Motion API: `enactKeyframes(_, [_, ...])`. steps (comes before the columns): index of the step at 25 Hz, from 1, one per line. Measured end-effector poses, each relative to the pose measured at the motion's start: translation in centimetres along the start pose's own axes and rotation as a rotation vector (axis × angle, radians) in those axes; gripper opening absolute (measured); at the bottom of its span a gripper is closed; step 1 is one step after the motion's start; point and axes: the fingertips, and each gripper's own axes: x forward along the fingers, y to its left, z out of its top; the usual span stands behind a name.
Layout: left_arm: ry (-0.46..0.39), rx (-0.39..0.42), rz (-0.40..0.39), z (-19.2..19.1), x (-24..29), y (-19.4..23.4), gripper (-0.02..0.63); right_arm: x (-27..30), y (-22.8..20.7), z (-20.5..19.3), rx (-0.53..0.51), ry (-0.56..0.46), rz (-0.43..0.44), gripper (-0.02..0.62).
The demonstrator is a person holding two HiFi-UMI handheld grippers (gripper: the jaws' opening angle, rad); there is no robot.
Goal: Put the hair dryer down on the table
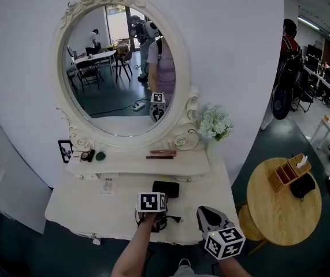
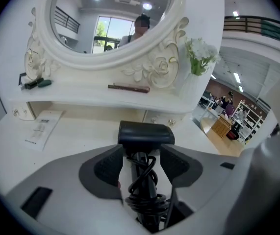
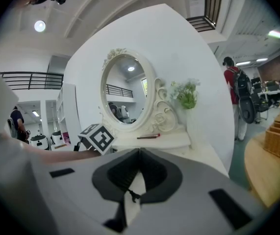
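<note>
The black hair dryer (image 2: 146, 134) lies on the white dressing table (image 1: 84, 203), its head pointing toward the mirror and its cord (image 2: 143, 180) wound around the handle. My left gripper (image 2: 144, 152) straddles the handle with its jaws spread, and a gap shows between each pad and the handle. In the head view the left gripper (image 1: 153, 211) sits near the table's front edge, with the dryer's head (image 1: 166, 188) just beyond it. My right gripper (image 1: 210, 217) hovers off the table's front right corner, shut with nothing in it; its tips (image 3: 140, 153) meet.
An oval mirror (image 1: 121, 68) in a carved white frame stands behind a raised shelf (image 1: 141, 165) holding a brown stick (image 2: 128, 87) and small dark items (image 1: 89, 155). White flowers (image 1: 215, 123) are at the right, a leaflet (image 1: 108, 185) at the left. A round wooden table (image 1: 269, 212) stands to the right.
</note>
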Motion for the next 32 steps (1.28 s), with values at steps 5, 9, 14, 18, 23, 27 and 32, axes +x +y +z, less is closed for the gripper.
enactKeyframes(5, [-0.13, -0.007, -0.034, 2.0, -3.3, -0.5, 0.198, 0.2, 0.6, 0.1, -0.005, 0.003, 0.017, 0.005])
enactKeyframes(9, [-0.233, 0.023, -0.029, 3.2, -6.2, -0.8, 0.165, 0.3, 0.9, 0.1, -0.006, 0.004, 0.028, 0.005])
enactKeyframes(14, [-0.343, 0.025, -0.046, 3.7, -9.3, -1.1, 0.103, 0.5, 1.4, -0.2, -0.003, 0.012, 0.045, 0.005])
enactKeyframes(18, [-0.406, 0.014, -0.066, 3.5, -11.3, -1.3, 0.07, 0.8, 1.7, 0.0, -0.004, 0.013, 0.058, 0.003])
enactKeyframes(23, [-0.466, -0.006, -0.086, 2.8, -13.3, -1.0, 0.042, 0.9, 1.8, 0.1, -0.006, 0.01, 0.064, 0.003])
enactKeyframes(27, [-0.493, 0.01, -0.076, 2.1, -14.4, -0.9, 0.023, 0.9, 1.9, 0.1, -0.006, 0.011, 0.067, 0.003])
enactKeyframes(32, [-0.523, 0.053, -0.046, 1.6, -15.4, -1.3, 0.002, 0.8, 1.9, 0.2, -0.009, 0.008, 0.069, 0.003])
